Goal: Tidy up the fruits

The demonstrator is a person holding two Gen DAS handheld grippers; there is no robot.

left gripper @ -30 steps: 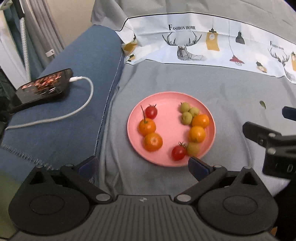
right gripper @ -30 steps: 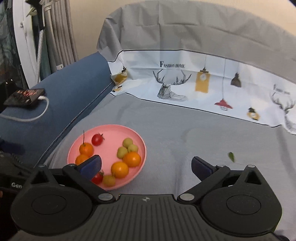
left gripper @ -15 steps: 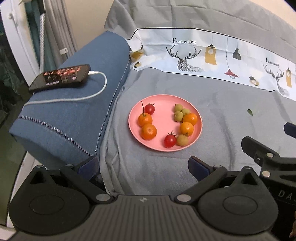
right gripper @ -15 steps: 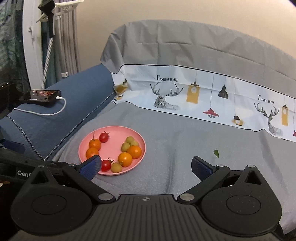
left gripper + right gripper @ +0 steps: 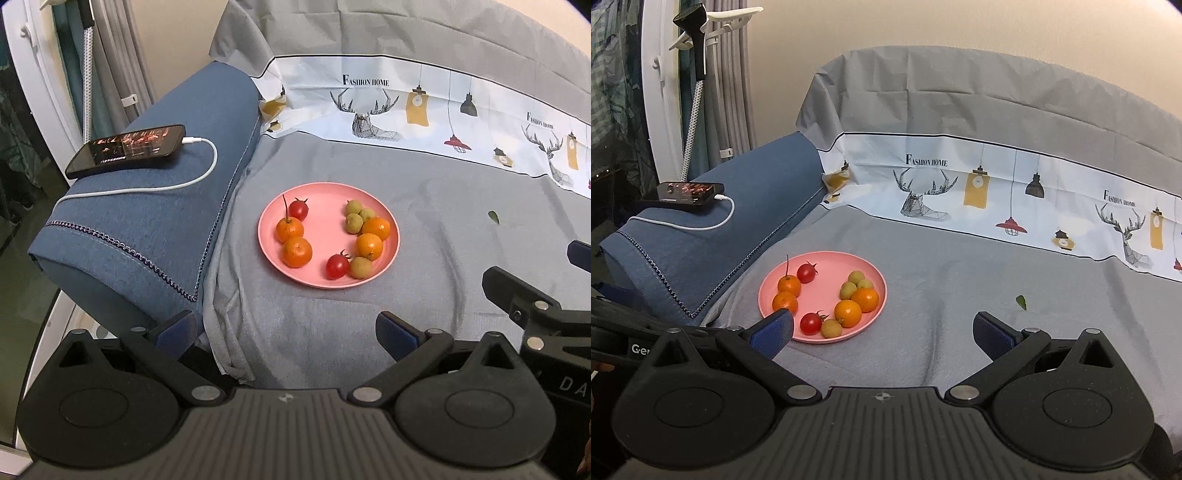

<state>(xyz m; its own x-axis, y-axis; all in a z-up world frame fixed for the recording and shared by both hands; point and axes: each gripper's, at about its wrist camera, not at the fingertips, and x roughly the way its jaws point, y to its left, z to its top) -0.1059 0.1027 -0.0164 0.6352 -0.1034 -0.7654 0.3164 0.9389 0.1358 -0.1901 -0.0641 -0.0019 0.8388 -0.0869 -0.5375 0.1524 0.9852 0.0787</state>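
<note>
A pink plate point(image 5: 325, 225) lies on the grey cloth of the sofa seat; it also shows in the right wrist view point(image 5: 827, 273). On it lie several small oranges point(image 5: 297, 252), two red cherry tomatoes point(image 5: 337, 266) and several small green-yellow fruits point(image 5: 354, 223). My left gripper point(image 5: 286, 334) is open and empty, held back from the plate over the seat's front edge. My right gripper point(image 5: 882, 334) is open and empty, to the right of the plate; its left finger point(image 5: 772, 330) overlaps the plate's near rim in view.
A blue sofa armrest point(image 5: 147, 214) stands left of the plate, with a phone point(image 5: 125, 149) on a white charging cable point(image 5: 177, 181) on top. A small green leaf point(image 5: 493, 217) lies on the cloth to the right. A patterned cloth band point(image 5: 997, 195) runs along the backrest.
Both grippers have pulled back and up from the plate, so it looks smaller and farther. The fruits have not moved. Both grippers stay open.
</note>
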